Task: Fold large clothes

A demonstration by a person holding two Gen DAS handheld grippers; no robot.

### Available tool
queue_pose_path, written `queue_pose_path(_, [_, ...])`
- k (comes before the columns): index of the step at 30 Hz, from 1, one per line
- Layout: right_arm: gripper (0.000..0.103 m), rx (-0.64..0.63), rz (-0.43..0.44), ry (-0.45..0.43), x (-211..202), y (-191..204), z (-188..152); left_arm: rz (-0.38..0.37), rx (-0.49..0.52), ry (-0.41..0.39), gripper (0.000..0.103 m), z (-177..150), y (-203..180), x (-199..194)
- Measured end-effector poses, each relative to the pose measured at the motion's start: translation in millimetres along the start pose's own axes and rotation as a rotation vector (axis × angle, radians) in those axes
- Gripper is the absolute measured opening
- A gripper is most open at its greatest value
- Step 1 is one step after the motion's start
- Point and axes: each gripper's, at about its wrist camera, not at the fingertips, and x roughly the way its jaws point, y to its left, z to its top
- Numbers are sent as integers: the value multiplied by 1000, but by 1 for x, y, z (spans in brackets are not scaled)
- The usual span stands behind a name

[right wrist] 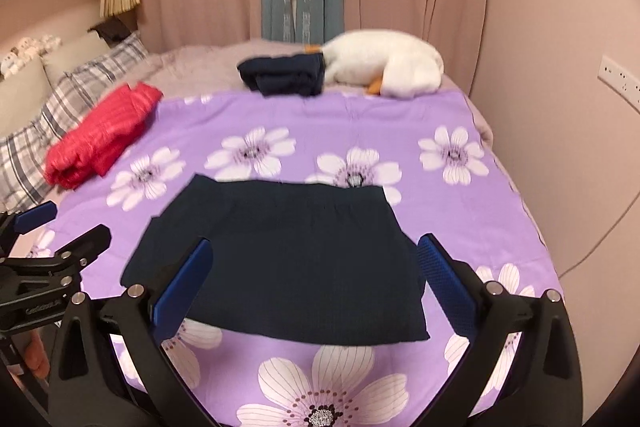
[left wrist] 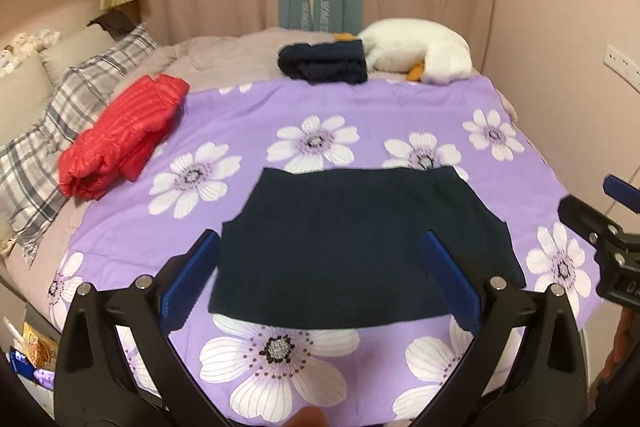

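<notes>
Dark garment (left wrist: 360, 251) flat near bed's (left wrist: 224, 51) front edge, long axis crosswise. Left claw (left wrist: 320, 275) and right claw (right wrist: 316, 279) wide, empty, equally near.

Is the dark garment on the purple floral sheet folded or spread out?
Folded. The dark garment lies flat as a compact block with straight edges, no sleeves or legs showing, on the floral sheet.

Navy garment (left wrist: 360, 247), purple flowered sheet (left wrist: 360, 119)
</notes>
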Motion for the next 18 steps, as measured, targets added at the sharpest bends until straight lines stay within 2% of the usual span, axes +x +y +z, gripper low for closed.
queue_pose_path(3, [102, 6, 23, 23, 4, 0, -7, 29, -5, 0, 101, -5, 0, 4])
queue_pose_path(8, [102, 57, 67, 128, 38, 1, -30, 45, -15, 81, 101, -23, 2, 27])
queue_pose_path(13, [102, 40, 43, 202, 64, 12, -49, 58, -18, 152, 101, -43, 7, 45])
queue_pose_path(18, [102, 23, 48, 217, 69, 19, -55, 70, -29, 189, 101, -53, 14, 55])
